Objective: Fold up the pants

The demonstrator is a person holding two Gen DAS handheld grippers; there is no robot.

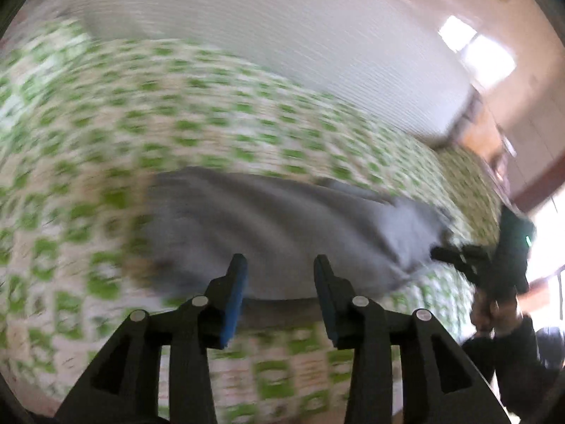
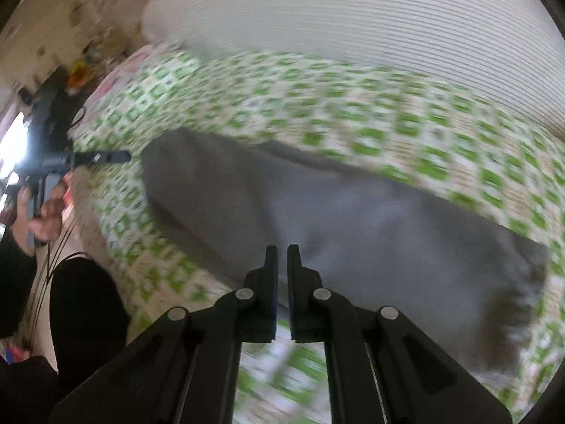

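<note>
Grey pants [image 1: 282, 219] lie folded in a long band across a green-and-white patterned bedspread [image 1: 176, 123]. My left gripper [image 1: 279, 259] hovers over their near edge, open, with nothing between its blue-padded fingers. In the right wrist view the pants [image 2: 353, 219] run from upper left to lower right. My right gripper [image 2: 282, 249] is shut above their near edge and holds nothing. The right gripper [image 1: 445, 254] also shows beside the pants' right end. The left gripper [image 2: 106, 157] shows just off their left end. Both views are blurred.
A large white ribbed pillow or quilt [image 2: 353, 17] lies behind the bedspread [image 2: 317, 99]. The person's hand [image 2: 46, 219] and dark clothing [image 2: 84, 300] stand at the bed's left edge. Furniture and a bright window [image 1: 476, 49] are at the far right.
</note>
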